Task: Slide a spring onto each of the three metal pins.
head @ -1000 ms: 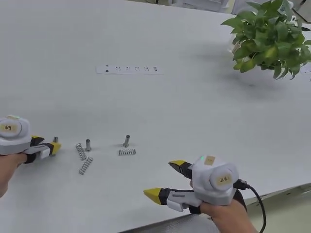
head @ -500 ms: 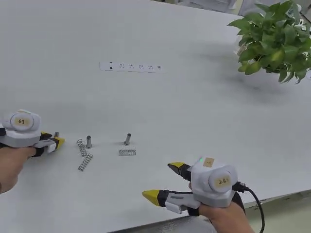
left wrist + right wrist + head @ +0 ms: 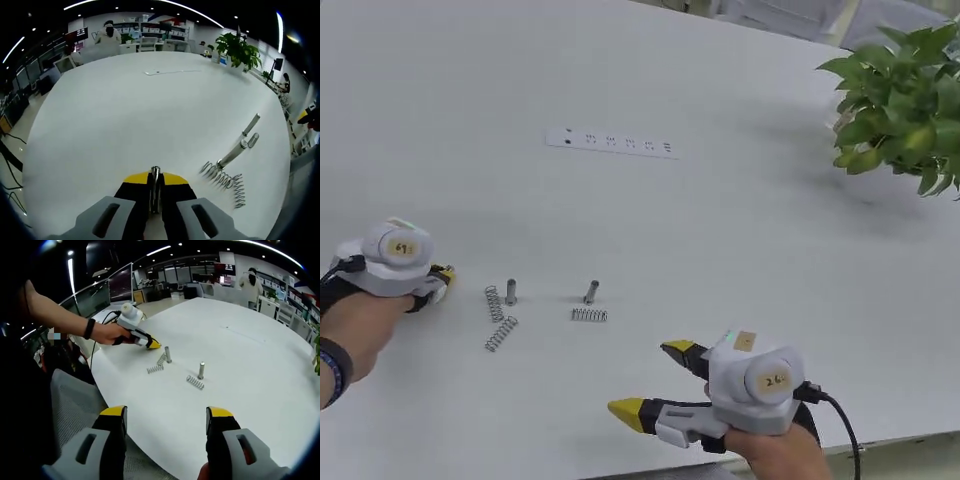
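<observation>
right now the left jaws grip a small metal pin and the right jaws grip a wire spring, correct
No: the right gripper has open, empty jaws, per the right gripper view; the left gripper does hold the small metal pin.

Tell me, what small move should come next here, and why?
Probably the right gripper should reach to the nearest spring and grasp it: it is open and empty, while the left gripper is shut on a bare pin.
</observation>
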Available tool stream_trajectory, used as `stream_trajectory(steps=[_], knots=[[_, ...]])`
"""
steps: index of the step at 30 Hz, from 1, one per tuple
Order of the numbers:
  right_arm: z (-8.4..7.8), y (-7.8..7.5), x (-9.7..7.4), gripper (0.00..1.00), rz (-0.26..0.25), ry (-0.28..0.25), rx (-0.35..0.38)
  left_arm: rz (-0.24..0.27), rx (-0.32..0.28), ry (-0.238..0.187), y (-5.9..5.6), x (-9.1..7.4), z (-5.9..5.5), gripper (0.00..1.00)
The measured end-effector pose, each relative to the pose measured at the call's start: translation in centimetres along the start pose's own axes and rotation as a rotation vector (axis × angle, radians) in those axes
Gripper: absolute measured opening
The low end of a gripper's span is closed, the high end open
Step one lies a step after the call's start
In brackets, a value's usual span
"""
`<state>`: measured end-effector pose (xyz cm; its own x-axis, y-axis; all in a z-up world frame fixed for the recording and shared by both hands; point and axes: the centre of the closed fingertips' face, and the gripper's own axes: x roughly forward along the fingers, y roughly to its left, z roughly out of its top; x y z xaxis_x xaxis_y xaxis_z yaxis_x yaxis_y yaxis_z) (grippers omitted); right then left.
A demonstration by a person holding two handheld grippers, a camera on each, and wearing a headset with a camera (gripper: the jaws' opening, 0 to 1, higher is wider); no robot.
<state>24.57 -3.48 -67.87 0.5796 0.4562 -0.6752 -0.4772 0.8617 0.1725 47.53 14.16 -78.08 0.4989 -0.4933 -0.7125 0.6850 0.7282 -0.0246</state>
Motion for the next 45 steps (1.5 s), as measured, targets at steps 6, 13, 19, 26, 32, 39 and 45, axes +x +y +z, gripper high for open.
stream_trajectory(steps=[6, 13, 19, 26, 32, 39, 45], knots=[[0.2, -0.2, 0.2, 0.63, 0.012, -0.004, -0.006, 0.009, -0.033, 0.027, 0.2, 0.1, 0.2, 0.0], [0.2, -0.1, 0.5, 0.63, 0.03, -0.008, -0.011, 0.035, -0.066, -0.018, 0.3, -1.4, 0.9, 0.0], [0.4, -0.1, 0.8, 0.63, 0.043, -0.01, -0.018, 0.056, -0.08, -0.052, 0.6, -2.7, 1.2, 0.0], [0.6, -0.3, 0.8, 0.63, 0.047, -0.02, -0.021, 0.062, -0.084, -0.079, 0.3, -3.9, 1.3, 0.0], [0.5, -0.4, 0.6, 0.63, 0.04, -0.027, -0.017, 0.067, -0.087, -0.091, 0.3, -4.5, 1.2, 0.0], [0.3, -0.4, 0.4, 0.63, 0.036, -0.029, -0.013, 0.067, -0.088, -0.095, 0.1, -4.8, 1.0, 0.0], [0.2, -0.3, 0.3, 0.63, 0.029, -0.033, -0.009, 0.06, -0.078, -0.102, -0.3, -4.8, 1.2, 0.0]])
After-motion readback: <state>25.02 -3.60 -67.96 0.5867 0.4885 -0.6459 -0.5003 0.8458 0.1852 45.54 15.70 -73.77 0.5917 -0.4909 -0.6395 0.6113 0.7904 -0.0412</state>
